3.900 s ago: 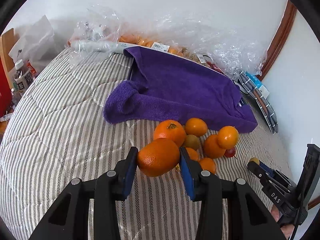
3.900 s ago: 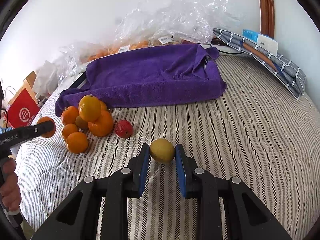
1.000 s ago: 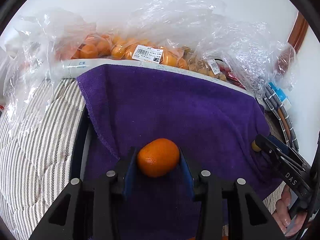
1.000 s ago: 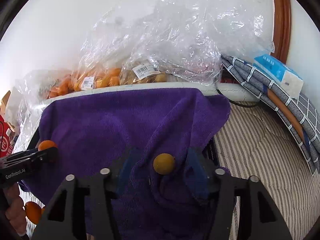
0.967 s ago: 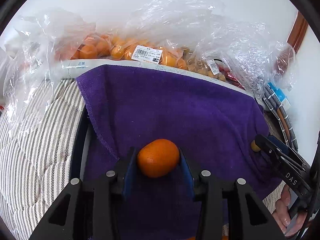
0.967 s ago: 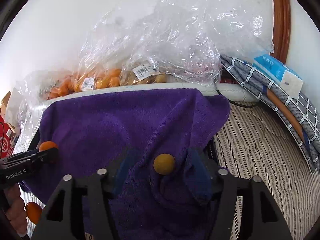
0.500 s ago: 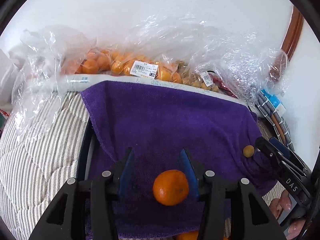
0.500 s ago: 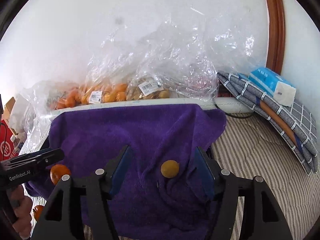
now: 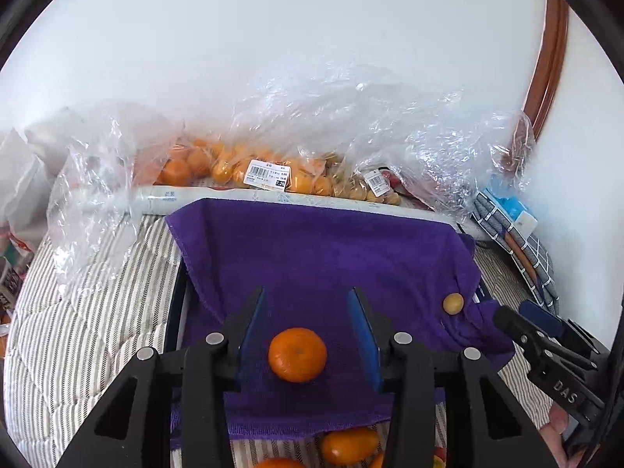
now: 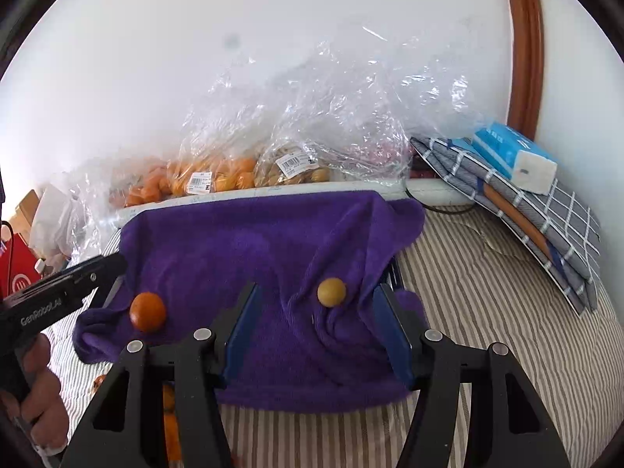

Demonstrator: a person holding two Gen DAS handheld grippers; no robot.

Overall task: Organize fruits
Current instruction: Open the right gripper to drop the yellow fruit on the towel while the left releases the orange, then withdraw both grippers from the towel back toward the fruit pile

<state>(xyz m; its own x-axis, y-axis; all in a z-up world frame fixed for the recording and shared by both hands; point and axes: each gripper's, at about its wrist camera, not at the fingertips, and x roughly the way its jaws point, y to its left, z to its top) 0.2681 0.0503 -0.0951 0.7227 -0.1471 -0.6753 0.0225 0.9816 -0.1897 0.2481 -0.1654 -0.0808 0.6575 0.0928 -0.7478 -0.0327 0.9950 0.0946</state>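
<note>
An orange (image 9: 297, 354) lies on the purple towel (image 9: 312, 249), free between the open jaws of my left gripper (image 9: 306, 323). It also shows in the right wrist view (image 10: 147, 311), just past the left gripper's tip (image 10: 109, 269). A small yellow fruit (image 10: 331, 291) rests in a fold of the towel (image 10: 241, 249), between the open jaws of my right gripper (image 10: 318, 318) and touching neither. It shows in the left wrist view (image 9: 452, 303) near the right gripper's tip (image 9: 507, 318). More oranges (image 9: 349, 444) lie on the striped bedding below the towel's near edge.
Clear plastic bags of oranges and other fruit (image 9: 273, 171) line the wall behind the towel. A folded checked cloth with a blue tissue pack (image 10: 514, 156) lies at the right. The striped quilt (image 10: 487, 273) extends right of the towel. A red bag (image 10: 15, 269) stands at the left.
Both grippers have opened and released their fruit onto the towel, then drawn back and up. The orange and the yellow fruit now rest on the towel.
</note>
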